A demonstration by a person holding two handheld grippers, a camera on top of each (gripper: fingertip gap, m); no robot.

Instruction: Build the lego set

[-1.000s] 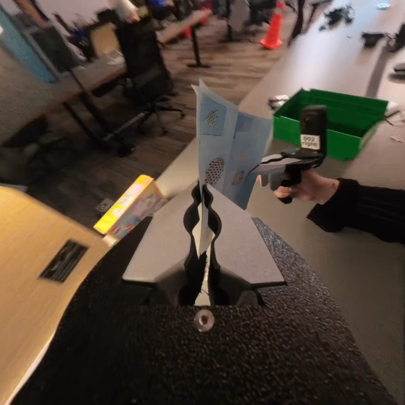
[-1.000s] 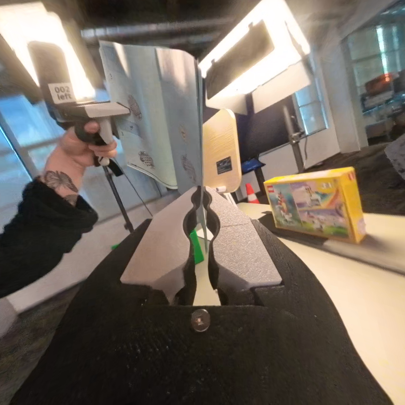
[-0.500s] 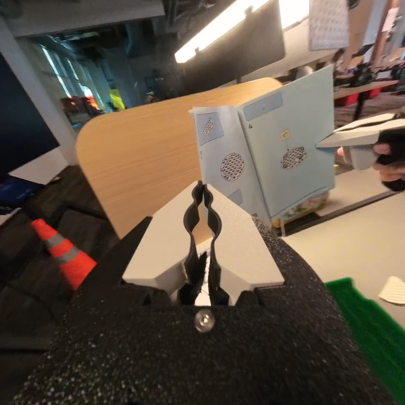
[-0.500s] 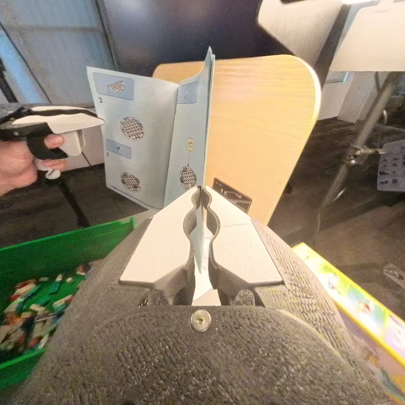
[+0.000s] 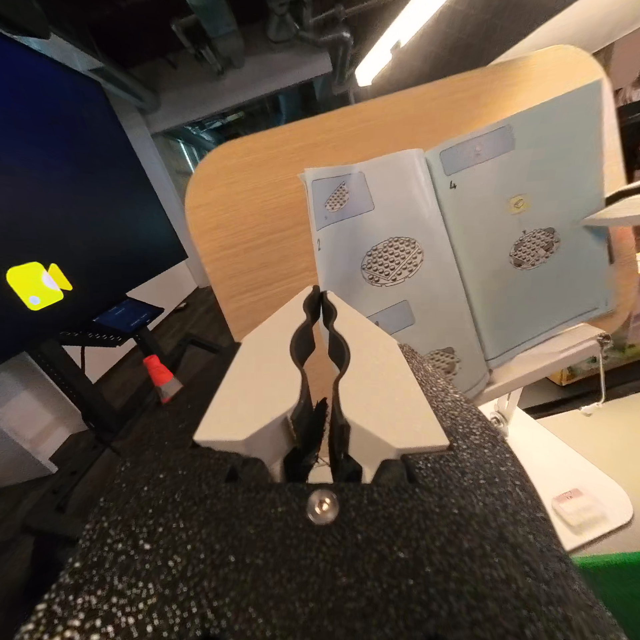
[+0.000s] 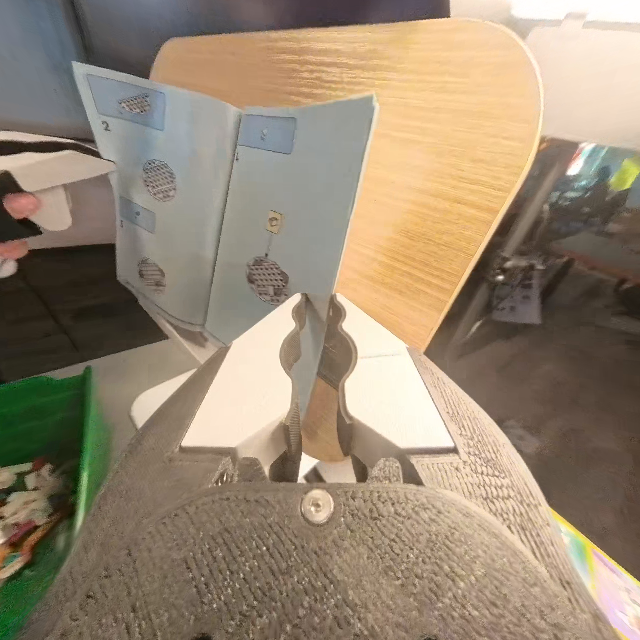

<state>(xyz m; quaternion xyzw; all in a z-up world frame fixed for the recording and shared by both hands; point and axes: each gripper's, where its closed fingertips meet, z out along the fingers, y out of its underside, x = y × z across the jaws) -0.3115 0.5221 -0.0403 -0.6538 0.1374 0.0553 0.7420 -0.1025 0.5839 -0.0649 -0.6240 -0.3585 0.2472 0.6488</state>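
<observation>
green bin (image 6: 86,433) at lower left of the right wrist view, standing on the pale bench (image 6: 145,377); it holds a loose heap of small mixed-colour lego pieces (image 6: 24,491), blurred. a corner of the same bin shows at lower right in the left wrist view.

instruction booklet (image 6: 242,207), pale blue, held open and upright in the air in front of a tall wooden panel (image 6: 433,173). its spine runs roughly vertical, long axis up and down, the printed pages facing the cameras; its lower edge sits just above a white stand (image 5: 540,363) at the foot of the panel, and contact cannot be judged.

right claw (image 6: 317,301): fingers nearly together, with the outer edge of the booklet's right-hand page pinched between them at the lower corner; the claw points forward and slightly upward toward the panel.

left claw (image 5: 318,292): tips closed together in its own view, nothing visible between them. in the right wrist view its white fingers reach in level from the left to the outer edge of the left-hand page, with part of a hand (image 6: 17,221) on the grip behind; whether it actually grips the page cannot be told.

yellow lego box (image 6: 595,568): edge visible at lower right, lying on the bench.
</observation>
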